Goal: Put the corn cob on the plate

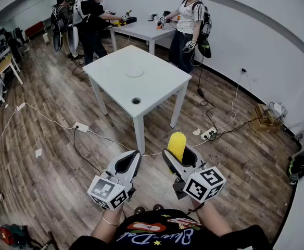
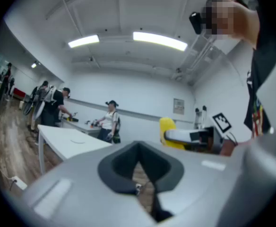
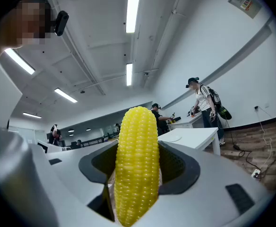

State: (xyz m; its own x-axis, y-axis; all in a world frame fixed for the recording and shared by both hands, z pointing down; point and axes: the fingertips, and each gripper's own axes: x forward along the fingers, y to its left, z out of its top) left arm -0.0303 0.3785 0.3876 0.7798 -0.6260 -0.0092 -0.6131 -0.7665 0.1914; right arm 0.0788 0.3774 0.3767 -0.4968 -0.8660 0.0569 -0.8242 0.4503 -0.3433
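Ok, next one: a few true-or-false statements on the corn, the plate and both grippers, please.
The right gripper holds the corn cob. True.
The corn cob lies on the plate. False: the plate is bare; the cob is in the right gripper's jaws.
The left gripper grips something. False: its jaws are together on nothing.
The plate sits on the white table nearest the person. True.
The person is alone in the room. False: other people stand at a far table.

One corn cob. One plate. Two tables: near table, far table. Three people, possibly more far left.
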